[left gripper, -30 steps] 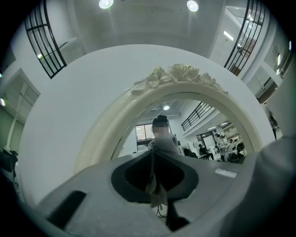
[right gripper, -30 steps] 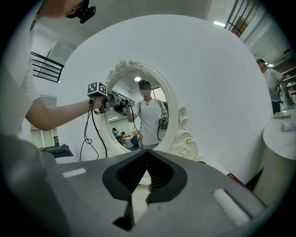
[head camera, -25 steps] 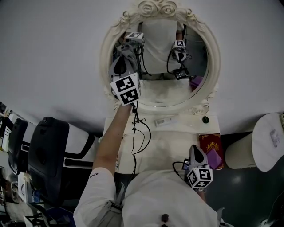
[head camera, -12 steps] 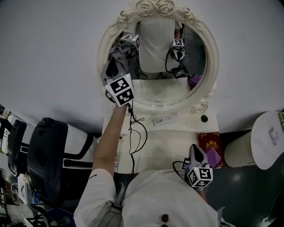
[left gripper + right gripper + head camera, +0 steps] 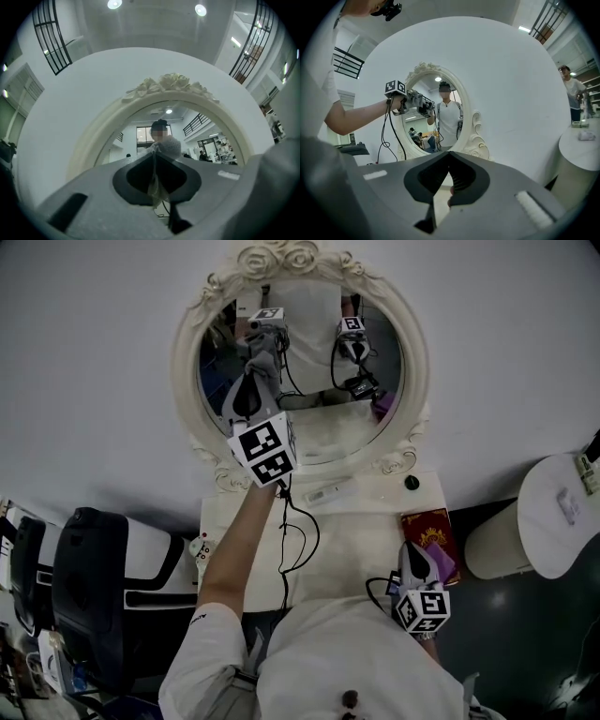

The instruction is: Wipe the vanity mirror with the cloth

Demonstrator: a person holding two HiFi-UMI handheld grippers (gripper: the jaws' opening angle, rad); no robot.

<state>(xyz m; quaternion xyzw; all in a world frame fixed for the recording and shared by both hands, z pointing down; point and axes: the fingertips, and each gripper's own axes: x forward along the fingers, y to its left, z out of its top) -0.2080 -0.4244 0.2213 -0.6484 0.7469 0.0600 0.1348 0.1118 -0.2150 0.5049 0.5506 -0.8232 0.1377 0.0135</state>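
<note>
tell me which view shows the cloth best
Left gripper view: the cloth sits dead centre, pinched between shut jaws. Head view shows it small against the mirror; right gripper view only a distant speck.

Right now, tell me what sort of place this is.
Probably a mock dressing corner inside a large hall: an ornate cream oval vanity mirror hangs on a white wall above a cream vanity table, while black balcony railings and ceiling spotlights show overhead.
</note>
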